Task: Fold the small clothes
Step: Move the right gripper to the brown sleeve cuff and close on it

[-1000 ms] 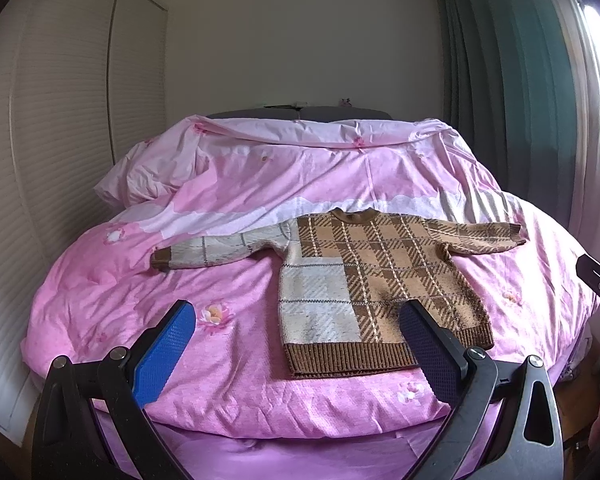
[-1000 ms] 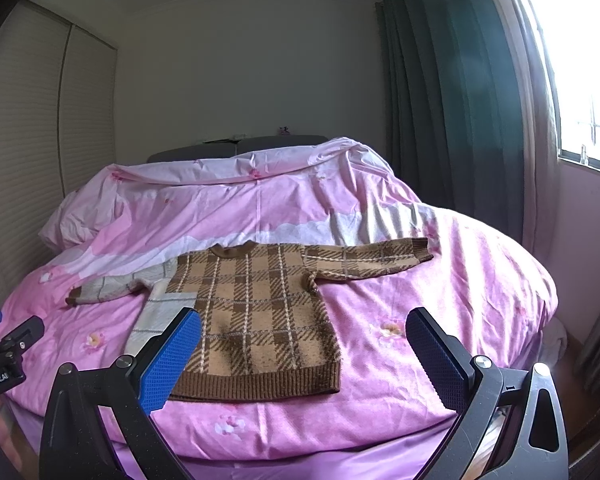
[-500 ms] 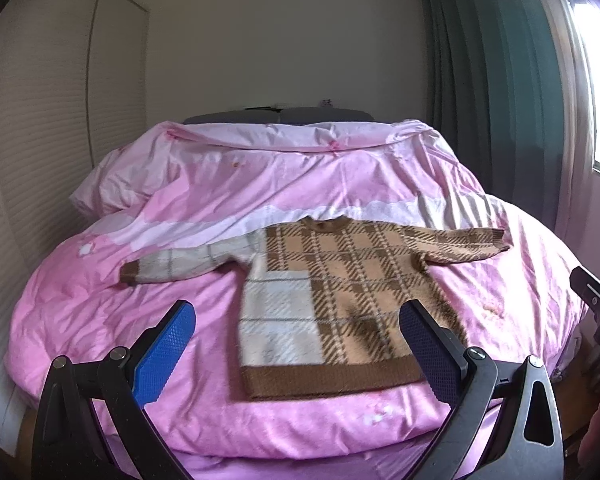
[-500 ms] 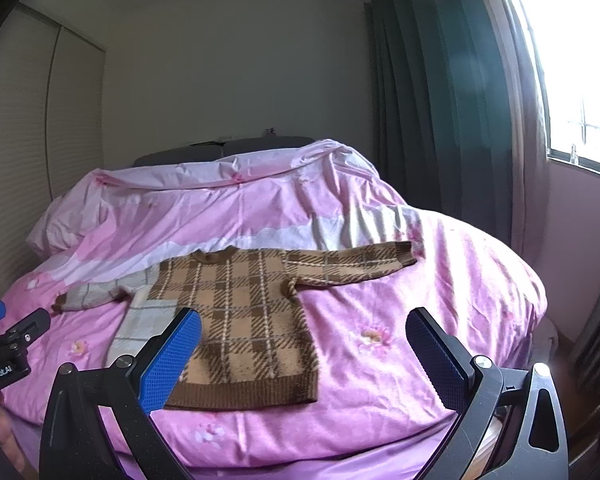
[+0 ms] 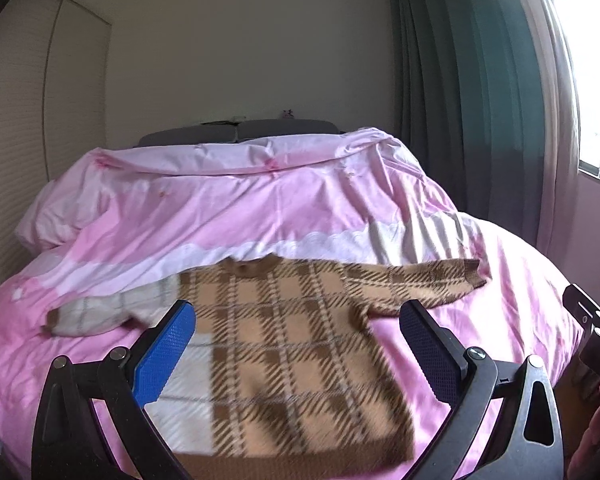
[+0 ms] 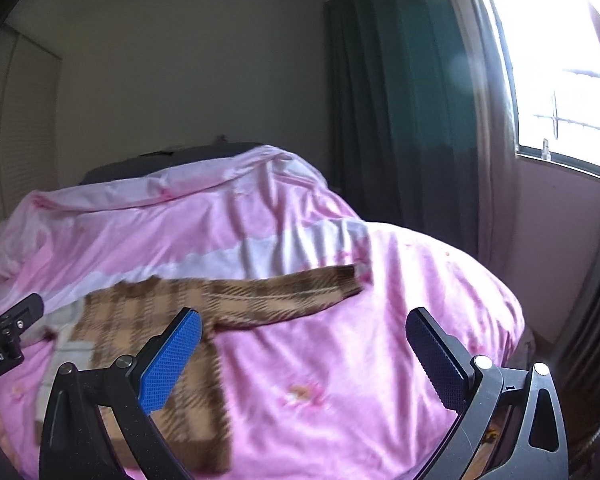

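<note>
A small brown, tan and cream plaid sweater [image 5: 284, 360] lies flat, front up, on a pink duvet [image 5: 260, 208], sleeves spread to both sides. My left gripper [image 5: 296, 354] hovers open over the sweater's body, nothing between its blue pads. The cream left sleeve [image 5: 100, 314] lies to its left. In the right wrist view the sweater [image 6: 148, 320] appears blurred at lower left and its brown right sleeve [image 6: 296, 292] stretches toward the middle. My right gripper [image 6: 302, 358] stands open above bare duvet [image 6: 380, 320] just in front of that sleeve, holding nothing.
The bed fills both views, with a pillow [image 5: 48, 216] at far left and a dark headboard [image 5: 240, 130] behind. Green curtains [image 5: 468, 100] and a bright window [image 6: 560, 72] stand at the right. The other gripper's body [image 5: 592, 332] shows at the right edge.
Both grippers have moved in closer and lower toward the bed. The sweater now fills more of each view. Both stay open.
</note>
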{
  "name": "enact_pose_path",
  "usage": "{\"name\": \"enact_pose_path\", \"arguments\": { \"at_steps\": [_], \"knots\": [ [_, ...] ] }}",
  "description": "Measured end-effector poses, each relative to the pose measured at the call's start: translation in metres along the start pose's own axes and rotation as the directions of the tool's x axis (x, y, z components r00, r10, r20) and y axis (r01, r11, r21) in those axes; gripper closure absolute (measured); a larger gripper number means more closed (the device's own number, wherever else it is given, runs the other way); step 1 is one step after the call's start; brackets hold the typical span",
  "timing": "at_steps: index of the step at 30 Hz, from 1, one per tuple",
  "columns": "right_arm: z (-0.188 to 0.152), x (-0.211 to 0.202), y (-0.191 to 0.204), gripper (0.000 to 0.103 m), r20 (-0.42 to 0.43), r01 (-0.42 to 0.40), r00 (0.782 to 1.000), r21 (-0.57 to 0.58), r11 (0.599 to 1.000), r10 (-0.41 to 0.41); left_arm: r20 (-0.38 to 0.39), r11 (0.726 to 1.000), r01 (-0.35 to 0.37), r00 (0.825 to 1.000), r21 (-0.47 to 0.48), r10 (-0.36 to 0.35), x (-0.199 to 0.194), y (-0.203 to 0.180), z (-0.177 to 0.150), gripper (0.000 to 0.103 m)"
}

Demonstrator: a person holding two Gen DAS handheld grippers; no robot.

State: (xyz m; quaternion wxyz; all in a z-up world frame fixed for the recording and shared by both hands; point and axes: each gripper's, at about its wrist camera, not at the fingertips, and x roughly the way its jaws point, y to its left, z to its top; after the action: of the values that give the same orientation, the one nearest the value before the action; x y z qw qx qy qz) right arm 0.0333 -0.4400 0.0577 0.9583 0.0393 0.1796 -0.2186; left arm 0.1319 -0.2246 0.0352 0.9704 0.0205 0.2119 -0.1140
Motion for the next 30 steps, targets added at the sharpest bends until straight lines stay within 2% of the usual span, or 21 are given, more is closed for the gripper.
{"name": "enact_pose_path", "arguments": {
  "at_steps": [6, 10, 12, 19, 27, 28, 30],
  "knots": [
    [0.011, 0.072, -0.032, 0.000, -0.026, 0.022, 0.999, 0.022, 1.000, -0.021, 0.026, 1.000, 0.014, 1.000, -0.008, -0.014, 0.056, -0.036, 0.013, 0.000],
    [0.011, 0.119, -0.050, 0.001, -0.052, 0.008, 0.999, 0.058, 0.998, -0.005, 0.034, 1.000, 0.012, 0.999, -0.005, -0.012, 0.098, -0.059, 0.018, 0.000],
    [0.009, 0.145, -0.057, 0.004, -0.081, -0.003, 0.997, 0.084, 0.996, 0.010, 0.039, 1.000, 0.005, 0.999, 0.000, -0.005, 0.117, -0.068, 0.018, 0.000],
    [-0.009, 0.230, -0.065, 0.026, -0.158, -0.031, 0.986, 0.124, 0.992, 0.051, 0.015, 1.000, -0.008, 1.000, -0.007, 0.008, 0.180, -0.089, 0.011, 0.000],
    [-0.030, 0.301, -0.090, 0.036, -0.203, -0.068, 0.971, 0.283, 0.957, 0.129, -0.029, 0.999, -0.017, 0.999, 0.034, 0.018, 0.222, -0.109, 0.001, 0.000],
    [-0.032, 0.307, -0.092, 0.040, -0.207, -0.067, 0.969, 0.294, 0.954, 0.132, -0.032, 0.999, -0.017, 0.999, 0.038, 0.018, 0.226, -0.111, 0.000, 0.000],
    [-0.035, 0.315, -0.094, 0.042, -0.217, -0.055, 0.968, 0.296, 0.954, 0.124, -0.033, 0.999, -0.022, 0.999, 0.043, 0.023, 0.233, -0.114, -0.003, 0.000]
  ]
}}
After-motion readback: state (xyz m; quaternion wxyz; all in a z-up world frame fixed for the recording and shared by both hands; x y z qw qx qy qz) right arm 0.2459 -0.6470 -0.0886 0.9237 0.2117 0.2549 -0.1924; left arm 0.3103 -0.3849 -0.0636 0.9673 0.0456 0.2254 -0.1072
